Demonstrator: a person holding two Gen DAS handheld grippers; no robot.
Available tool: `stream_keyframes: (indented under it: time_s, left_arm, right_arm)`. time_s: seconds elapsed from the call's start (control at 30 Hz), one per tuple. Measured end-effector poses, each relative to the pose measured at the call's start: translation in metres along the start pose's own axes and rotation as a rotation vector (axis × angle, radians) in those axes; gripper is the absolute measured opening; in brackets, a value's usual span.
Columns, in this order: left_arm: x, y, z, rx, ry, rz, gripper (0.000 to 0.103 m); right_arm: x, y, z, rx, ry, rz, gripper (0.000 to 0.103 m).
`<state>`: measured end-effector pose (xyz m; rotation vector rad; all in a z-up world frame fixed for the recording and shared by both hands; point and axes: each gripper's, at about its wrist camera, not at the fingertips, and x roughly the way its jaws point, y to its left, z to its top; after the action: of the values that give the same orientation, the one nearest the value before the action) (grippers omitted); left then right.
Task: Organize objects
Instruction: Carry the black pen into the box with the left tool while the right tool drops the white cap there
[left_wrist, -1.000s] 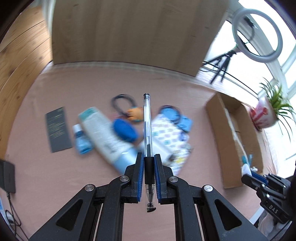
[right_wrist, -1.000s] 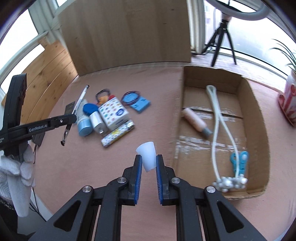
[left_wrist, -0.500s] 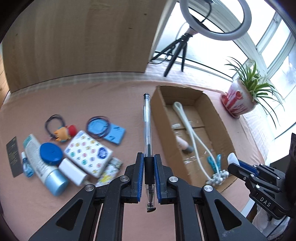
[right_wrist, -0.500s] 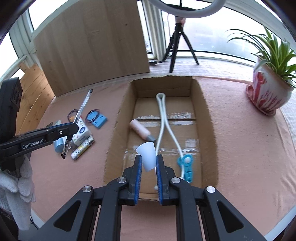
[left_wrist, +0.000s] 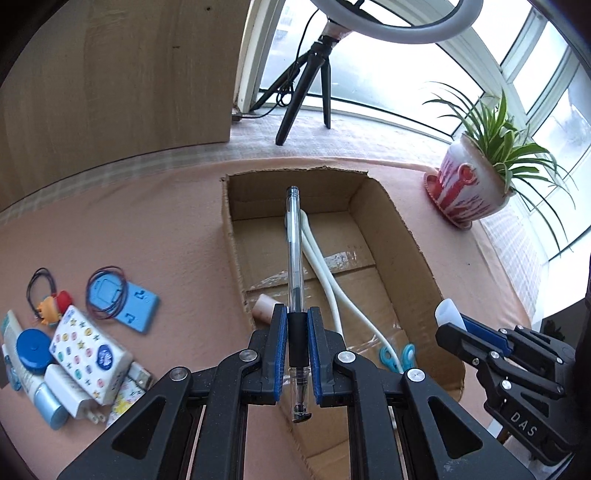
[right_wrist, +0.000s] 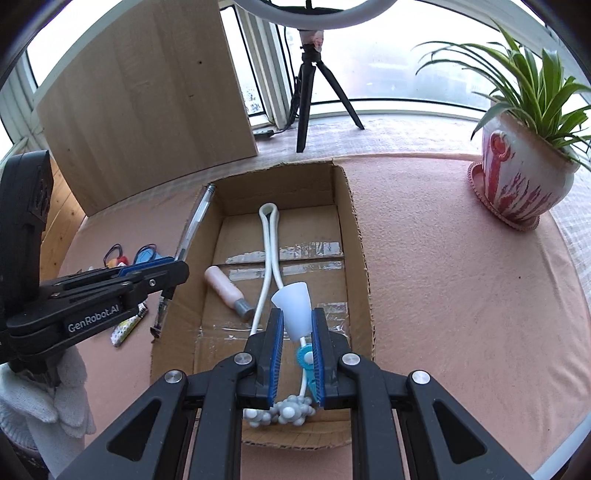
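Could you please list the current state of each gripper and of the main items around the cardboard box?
left gripper: jaws shut on the pen.
pen: held above the box.
right gripper: jaws shut on the white cap.
white cap: held above the box.
cardboard box: open-topped.
pink tube: lying inside the box.
white cord: lying inside the box.

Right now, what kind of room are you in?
Probably a sunny window corner at home, set up for filming. There are big curved windows, a potted plant on the pink-covered table, and a ring light on a tripod.
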<state>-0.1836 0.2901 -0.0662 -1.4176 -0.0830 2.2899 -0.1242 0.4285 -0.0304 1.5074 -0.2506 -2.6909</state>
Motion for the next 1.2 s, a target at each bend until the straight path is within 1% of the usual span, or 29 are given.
stream_keyframes:
  time_s: [0.13, 0.33, 0.43, 0.47, 0.5, 0.53, 0.57, 0.7, 0.87, 0.93, 0.97, 1.0, 1.07, 1.2]
  left_arm:
    - [0.017, -0.008, 0.002, 0.006, 0.02, 0.009, 0.011]
    - [0.031, -0.014, -0.001, 0.022, 0.045, 0.019, 0.012]
    - [0.034, -0.018, -0.003, 0.046, 0.055, 0.005, 0.013]
    - [0.034, -0.02, -0.003, 0.051, 0.05, 0.019, 0.019]
    - [0.033, -0.02, -0.003, 0.052, 0.048, 0.026, 0.026]
    - [0.032, -0.02, -0.003, 0.049, 0.042, 0.028, 0.037]
    - [0.03, -0.02, -0.003, 0.043, 0.031, 0.03, 0.04]
    - [0.022, -0.016, -0.002, 0.044, 0.021, 0.04, 0.04]
    - [0.006, -0.006, -0.005, 0.032, 0.008, 0.042, 0.04]
    - [0.0, 0.0, -0.005, 0.028, 0.009, 0.03, 0.04]
    - [-0.004, 0.003, -0.006, 0.026, 0.007, 0.04, 0.04]
    - [-0.008, 0.007, -0.007, 0.024, 0.001, 0.056, 0.04]
    - [-0.014, 0.016, -0.007, 0.005, -0.005, 0.054, 0.04]
    - [-0.027, 0.048, -0.006, -0.039, -0.006, 0.08, 0.04]
  right_arm:
    - [0.009, -0.006, -0.001, 0.007, 0.017, -0.003, 0.014]
    - [0.019, -0.013, -0.004, 0.013, 0.042, -0.005, 0.014]
    - [0.021, -0.013, -0.006, 0.011, 0.042, 0.001, 0.02]
    - [0.02, -0.013, -0.006, 0.011, 0.038, 0.001, 0.028]
    - [0.02, -0.013, -0.007, 0.016, 0.036, 0.0, 0.031]
    - [0.019, -0.014, -0.007, 0.021, 0.03, 0.0, 0.034]
    - [0.019, -0.014, -0.008, 0.023, 0.032, -0.002, 0.035]
    - [0.018, -0.013, -0.01, 0.023, 0.04, -0.014, 0.035]
    - [0.009, -0.011, -0.013, 0.043, 0.029, 0.0, 0.035]
    - [0.004, -0.008, -0.014, 0.047, 0.02, 0.003, 0.035]
    - [0.001, -0.006, -0.014, 0.051, 0.015, 0.006, 0.035]
    - [-0.002, -0.004, -0.015, 0.056, 0.012, 0.012, 0.035]
    - [-0.007, 0.0, -0.017, 0.062, 0.004, 0.023, 0.035]
    - [-0.019, 0.01, -0.022, 0.072, -0.008, 0.045, 0.035]
